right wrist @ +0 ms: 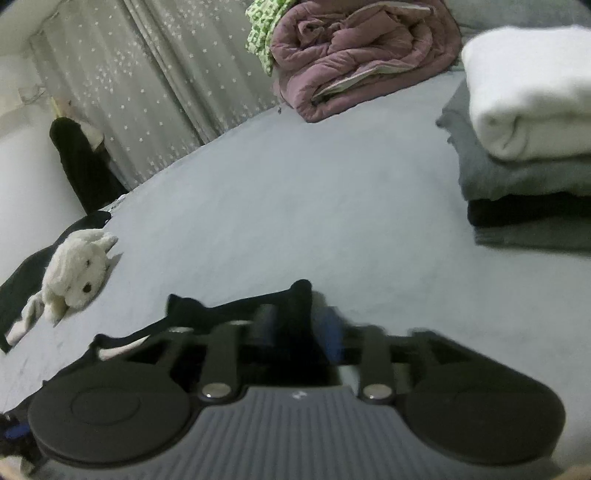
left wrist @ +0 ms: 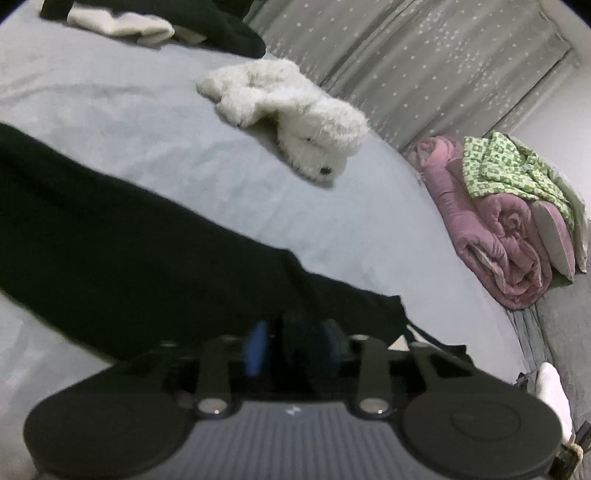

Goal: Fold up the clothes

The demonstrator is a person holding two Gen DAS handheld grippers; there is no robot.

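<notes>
— Where do we find the black garment [left wrist: 122, 236]?

— In the left wrist view it runs as a long dark band from the left edge down to the lower centre of the frame, flat on the grey bed [left wrist: 166, 129]. Our left claw [left wrist: 295, 341] sits at its end, blue pads on either side of the dark cloth; through the blur we cannot tell whether they press on it.

— And our right claw [right wrist: 295, 325]?

— Lower centre of its own view, with a fold of the same black cloth rising between the fingers; again too blurred to tell whether it is pinched or loose.

— What lies around us?

— A white plush dog [left wrist: 295, 122] above the garment, well apart from it. At upper left, more dark clothing with a pale piece on it [left wrist: 122, 22]. A rolled pink quilt [left wrist: 498, 229] with green-patterned cloth [left wrist: 506, 170] on top at the right edge. In the right wrist view, a folded stack [right wrist: 524, 147] at the right edge, white on top, and a star-dotted curtain [right wrist: 147, 81] behind.
</notes>
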